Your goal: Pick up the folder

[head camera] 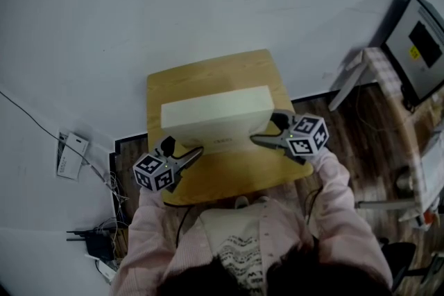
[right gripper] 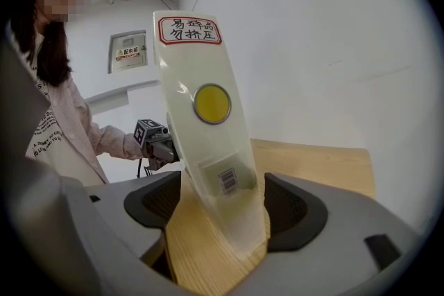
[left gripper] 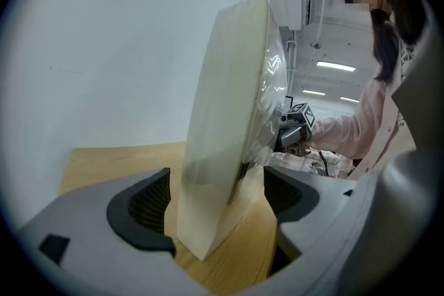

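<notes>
A pale, translucent box folder [head camera: 216,114] stands on its long edge across the small wooden table [head camera: 208,69]. My left gripper [head camera: 198,151] is at its left end and my right gripper [head camera: 257,138] at its right end. In the left gripper view the folder's end [left gripper: 222,128] rises between the open jaws, close to the left pad [left gripper: 149,201] and apart from the right one. In the right gripper view the other end [right gripper: 208,149], with a red-bordered label [right gripper: 189,31], a yellow dot [right gripper: 211,103] and a barcode, stands between the pads [right gripper: 295,208] with a gap on each side.
A white wall lies behind the table. On the dark floor at the left lie a white box [head camera: 71,156] and cables [head camera: 104,232]. At the right stand a screen-like unit [head camera: 420,45] and white frame legs [head camera: 347,83]. The person stands at the table's near edge.
</notes>
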Demonstrator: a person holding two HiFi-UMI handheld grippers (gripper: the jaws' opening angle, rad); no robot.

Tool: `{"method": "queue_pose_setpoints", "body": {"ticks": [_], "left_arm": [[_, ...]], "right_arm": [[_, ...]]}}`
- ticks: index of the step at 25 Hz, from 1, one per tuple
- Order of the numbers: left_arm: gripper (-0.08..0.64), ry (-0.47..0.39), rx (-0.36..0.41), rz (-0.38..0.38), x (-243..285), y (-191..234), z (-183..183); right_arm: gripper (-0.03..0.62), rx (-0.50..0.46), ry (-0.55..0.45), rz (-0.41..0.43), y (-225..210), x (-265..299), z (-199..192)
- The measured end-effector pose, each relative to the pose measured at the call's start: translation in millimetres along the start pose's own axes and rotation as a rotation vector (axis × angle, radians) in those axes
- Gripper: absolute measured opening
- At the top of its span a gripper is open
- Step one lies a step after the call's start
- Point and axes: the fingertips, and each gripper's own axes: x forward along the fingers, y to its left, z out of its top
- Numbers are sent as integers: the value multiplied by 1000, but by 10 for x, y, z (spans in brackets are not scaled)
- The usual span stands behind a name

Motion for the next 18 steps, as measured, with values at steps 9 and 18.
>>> {"method": "queue_pose_setpoints", "body": {"ticks": [9,18], "left_arm": [[364,-3,39,-29,84,-14,-41],[345,-13,61,-14,79,-8,-44]], "right_arm": [[351,-4,-1,-9,16,77,-11],[345,-25,0,-20,14,73,-23]]}}
